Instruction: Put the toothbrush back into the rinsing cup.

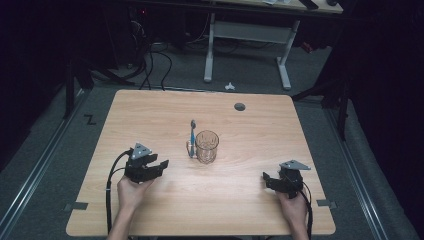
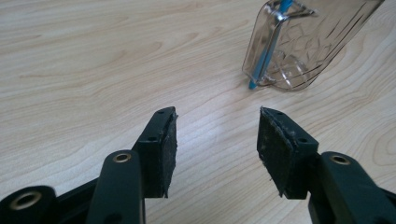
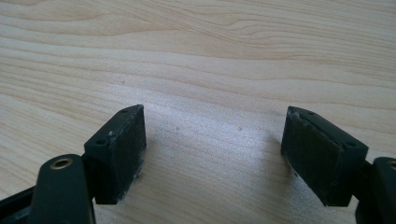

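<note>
Both grippers' jaws apart, empty.

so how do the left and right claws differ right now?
The left claw sits near the clear cup and points toward it; the right claw is farther from it, over bare table. The left gripper view shows the cup and blue toothbrush ahead; the right claw faces wood. Both are open, holding nothing.
</note>
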`<state>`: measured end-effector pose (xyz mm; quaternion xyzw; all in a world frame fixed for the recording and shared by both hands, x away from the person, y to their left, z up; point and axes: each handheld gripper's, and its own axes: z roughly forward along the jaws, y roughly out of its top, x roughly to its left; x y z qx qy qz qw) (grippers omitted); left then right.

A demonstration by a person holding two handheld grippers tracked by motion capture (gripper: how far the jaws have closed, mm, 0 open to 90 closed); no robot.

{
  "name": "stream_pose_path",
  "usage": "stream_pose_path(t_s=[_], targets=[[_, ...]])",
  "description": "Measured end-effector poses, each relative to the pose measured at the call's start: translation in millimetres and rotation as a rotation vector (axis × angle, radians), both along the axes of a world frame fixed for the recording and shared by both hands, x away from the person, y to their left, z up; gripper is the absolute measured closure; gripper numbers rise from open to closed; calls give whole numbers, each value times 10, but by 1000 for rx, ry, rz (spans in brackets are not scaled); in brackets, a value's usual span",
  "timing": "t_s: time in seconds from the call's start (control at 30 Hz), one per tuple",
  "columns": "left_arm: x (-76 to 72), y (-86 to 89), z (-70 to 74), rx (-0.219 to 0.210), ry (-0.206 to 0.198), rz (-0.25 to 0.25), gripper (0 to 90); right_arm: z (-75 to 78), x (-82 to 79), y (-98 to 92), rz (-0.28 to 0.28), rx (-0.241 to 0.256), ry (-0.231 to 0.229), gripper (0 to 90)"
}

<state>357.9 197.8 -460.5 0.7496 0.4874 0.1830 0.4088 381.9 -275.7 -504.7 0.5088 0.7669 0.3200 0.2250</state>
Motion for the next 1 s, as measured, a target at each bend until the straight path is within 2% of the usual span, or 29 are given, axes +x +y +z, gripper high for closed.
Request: stream_pose_path(t_s=[0.1, 0.5, 0.6, 0.77, 1.0], targets=[[4, 12, -32, 13, 10, 7, 479, 0, 0, 0, 0, 0, 0, 223], [10, 55, -151, 16, 25, 37, 479, 0, -2, 0, 0, 0, 0, 222], [22, 48, -183, 39, 30, 43, 477, 0, -2, 1, 0, 0, 0, 222], [42, 41, -206, 52, 25, 50, 472, 0, -2, 0, 0, 0, 0, 222], [81, 4, -264, 88, 28, 41, 471, 0, -2, 0, 1, 0, 0, 222]])
